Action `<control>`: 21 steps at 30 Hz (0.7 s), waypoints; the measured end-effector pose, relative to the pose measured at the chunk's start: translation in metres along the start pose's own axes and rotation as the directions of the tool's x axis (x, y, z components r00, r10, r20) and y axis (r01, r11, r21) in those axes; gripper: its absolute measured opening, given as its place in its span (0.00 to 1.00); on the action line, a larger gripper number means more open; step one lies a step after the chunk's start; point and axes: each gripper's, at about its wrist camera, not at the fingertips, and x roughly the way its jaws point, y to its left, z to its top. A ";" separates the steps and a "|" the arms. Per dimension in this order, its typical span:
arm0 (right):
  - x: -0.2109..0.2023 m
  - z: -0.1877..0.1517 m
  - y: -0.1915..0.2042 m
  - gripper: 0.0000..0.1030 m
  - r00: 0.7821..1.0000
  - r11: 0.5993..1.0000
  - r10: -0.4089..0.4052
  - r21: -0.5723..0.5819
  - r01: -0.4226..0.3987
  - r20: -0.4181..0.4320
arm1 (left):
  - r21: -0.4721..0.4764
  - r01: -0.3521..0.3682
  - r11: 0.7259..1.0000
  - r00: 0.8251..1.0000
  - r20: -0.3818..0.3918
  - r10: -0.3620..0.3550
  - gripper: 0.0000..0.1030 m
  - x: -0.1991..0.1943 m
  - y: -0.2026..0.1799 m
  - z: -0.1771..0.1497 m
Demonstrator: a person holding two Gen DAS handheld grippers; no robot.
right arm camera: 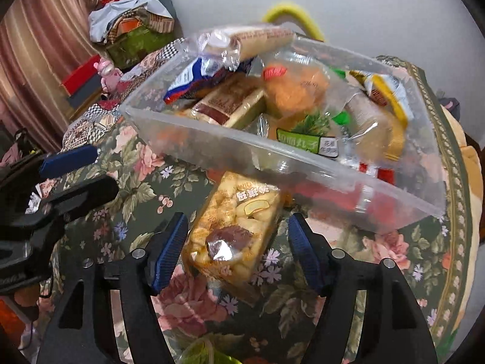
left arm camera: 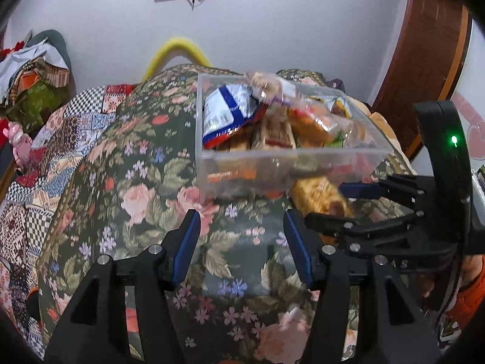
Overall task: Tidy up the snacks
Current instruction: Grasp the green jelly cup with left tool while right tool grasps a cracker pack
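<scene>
Nearly there, I'd say: the clear plastic box [right arm camera: 194,139] on the floral tablecloth [left arm camera: 145,200] is heaped with packets, and one yellow snack packet [right arm camera: 233,227] lies outside, touching its wall. The right gripper [right arm camera: 236,251] straddles it, jaws spread; the left gripper [left arm camera: 242,245] hangs spread and empty.

clear bin [right arm camera: 212,139]: full, packets heaped | yellow snack packet [right arm camera: 233,227]: flat beside bin

Floral cloth [left arm camera: 127,182] spread underneath; patchwork quilt [left arm camera: 45,157] beside; pink toy [right arm camera: 106,71]; yellow tube [left arm camera: 178,50] against wall.
</scene>
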 end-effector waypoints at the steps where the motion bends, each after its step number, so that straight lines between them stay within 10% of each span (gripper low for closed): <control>1: 0.001 0.000 0.003 0.63 1.000 1.000 0.000 -0.002 0.000 -0.005 | 0.000 0.001 1.000 1.000 -0.004 -0.001 0.55 0.001 0.000 -0.001; 8: -0.007 -0.011 -0.002 0.41 1.000 1.000 0.031 0.004 -0.031 0.003 | 0.013 0.031 0.999 0.999 -0.022 -0.031 0.55 -0.005 -0.020 -0.011; 21: -0.079 -0.080 -0.044 0.41 0.995 0.992 -0.073 0.108 0.065 0.074 | 0.058 0.138 0.989 0.990 -0.045 -0.135 0.61 -0.033 -0.095 -0.026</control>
